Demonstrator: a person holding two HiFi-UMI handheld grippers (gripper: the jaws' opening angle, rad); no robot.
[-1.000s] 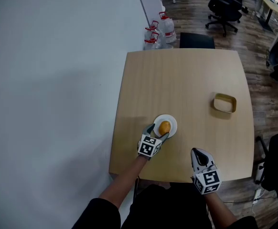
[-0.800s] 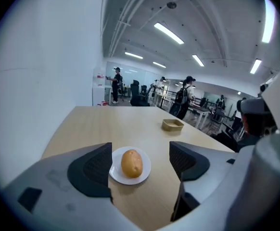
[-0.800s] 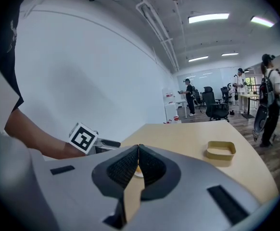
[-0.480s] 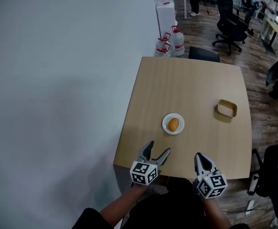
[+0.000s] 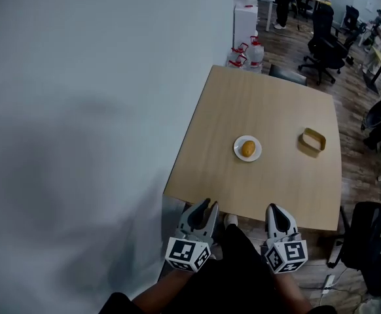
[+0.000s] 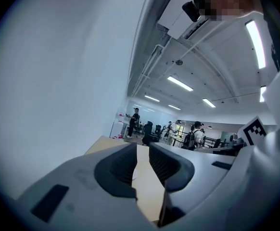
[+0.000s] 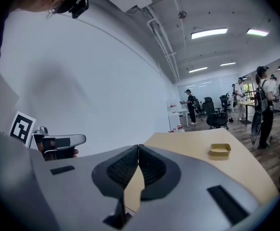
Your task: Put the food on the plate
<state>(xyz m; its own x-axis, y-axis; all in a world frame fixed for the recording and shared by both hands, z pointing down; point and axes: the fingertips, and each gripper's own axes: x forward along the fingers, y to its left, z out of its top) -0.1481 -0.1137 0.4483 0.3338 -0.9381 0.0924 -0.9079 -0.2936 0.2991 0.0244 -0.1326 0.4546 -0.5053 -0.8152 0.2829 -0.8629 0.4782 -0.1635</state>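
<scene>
Food (image 5: 248, 148) on wht plate (image 5: 237, 151); yellow tray (image 5: 313, 140) sep, right.

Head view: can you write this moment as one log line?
food: on plate | left gripper: jaws closing, empty | right gripper: shut, empty

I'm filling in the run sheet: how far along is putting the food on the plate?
Done: the round orange-brown food sits on the small white plate on the light wooden table. In hand: nothing; the left gripper is closing its jaws on nothing, the right gripper is shut, empty, both at the table's near edge. Left: seemingly nothing.
</scene>
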